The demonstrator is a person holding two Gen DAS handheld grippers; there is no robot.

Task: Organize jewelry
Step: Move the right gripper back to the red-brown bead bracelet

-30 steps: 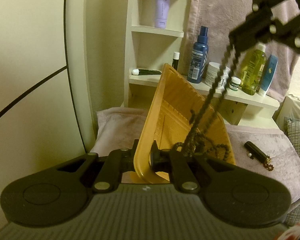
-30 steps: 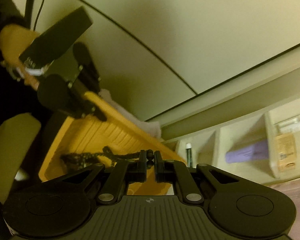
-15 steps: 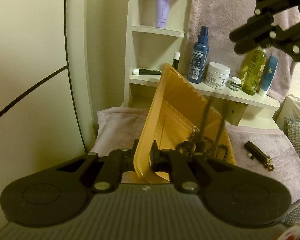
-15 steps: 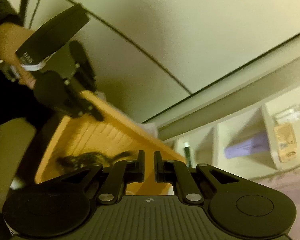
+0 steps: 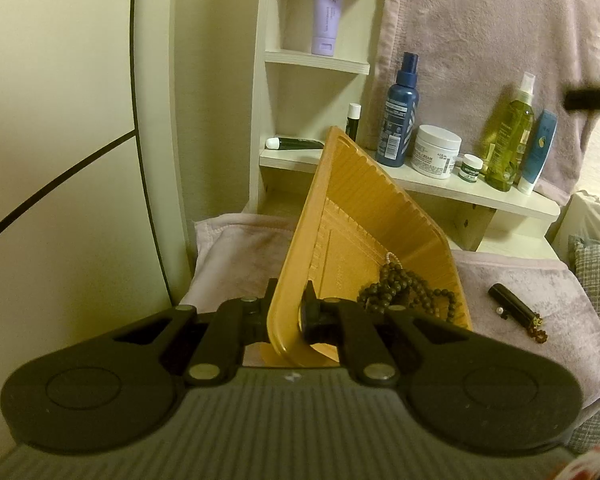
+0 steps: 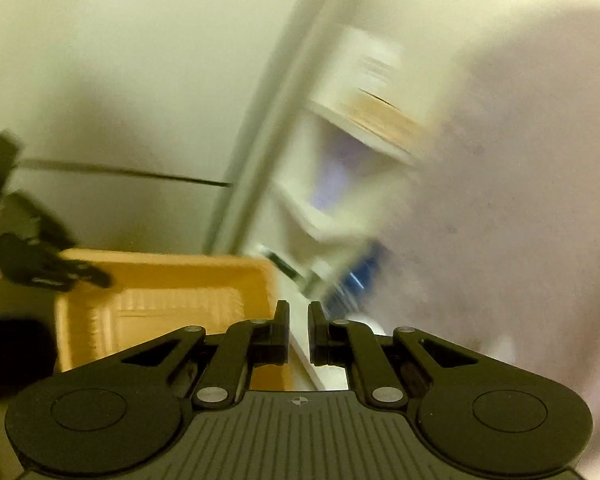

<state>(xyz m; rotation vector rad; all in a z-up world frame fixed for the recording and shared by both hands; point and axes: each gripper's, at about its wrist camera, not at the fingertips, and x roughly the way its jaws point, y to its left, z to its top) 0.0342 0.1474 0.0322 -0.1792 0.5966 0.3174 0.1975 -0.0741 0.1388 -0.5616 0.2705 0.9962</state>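
My left gripper (image 5: pixel 286 304) is shut on the near rim of a yellow plastic tray (image 5: pixel 364 216) and holds it tilted up on edge above the pink towel. A dark bead necklace (image 5: pixel 404 292) lies heaped in the tray's low corner, with a bit of a pearl strand (image 5: pixel 392 257) above it. My right gripper (image 6: pixel 298 332) is empty with its jaws slightly apart; its view is blurred and shows the tray (image 6: pixel 172 276) at lower left. In the left wrist view it shows at the right edge (image 5: pixel 592 96).
A black tube with a small pearl and a brown bead piece (image 5: pixel 516 310) lies on the pink towel (image 5: pixel 540 280) to the right of the tray. A white shelf (image 5: pixel 440 188) behind holds bottles and jars. A cream wall stands at the left.
My right gripper let go of the dark bead necklace, which dropped into the tray. The right gripper then swung up and away to the right. My left gripper has kept still on the tray.
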